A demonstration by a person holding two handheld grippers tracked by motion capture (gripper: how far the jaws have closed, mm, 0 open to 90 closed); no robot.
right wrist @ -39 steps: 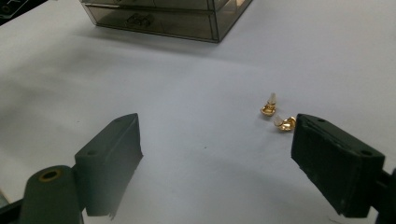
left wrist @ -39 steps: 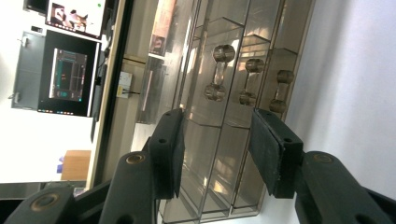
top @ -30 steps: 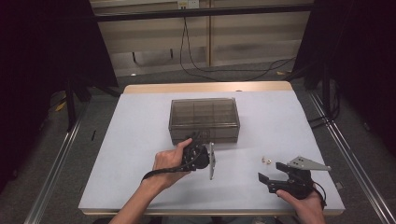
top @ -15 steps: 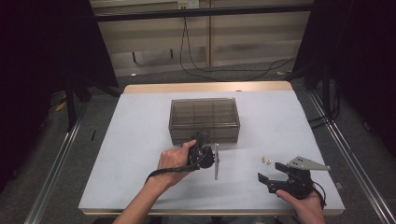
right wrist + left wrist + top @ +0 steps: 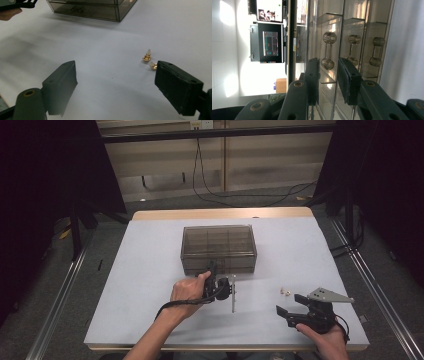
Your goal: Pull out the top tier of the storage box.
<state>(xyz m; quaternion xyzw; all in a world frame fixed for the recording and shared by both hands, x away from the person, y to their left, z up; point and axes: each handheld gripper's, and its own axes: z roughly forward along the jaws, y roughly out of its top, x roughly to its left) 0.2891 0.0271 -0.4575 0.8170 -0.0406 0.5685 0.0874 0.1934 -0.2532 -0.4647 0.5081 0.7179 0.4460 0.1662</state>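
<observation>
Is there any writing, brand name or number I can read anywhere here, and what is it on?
None can be read.
Screens on the wall in the left gripper view: they show images, their text too small and blurred to read.
Smoky plastic box: no label shows on it.
Small gold pieces on the white table: no markings to be made out.
Left tongs and right tongs: plain black, no lettering.
</observation>
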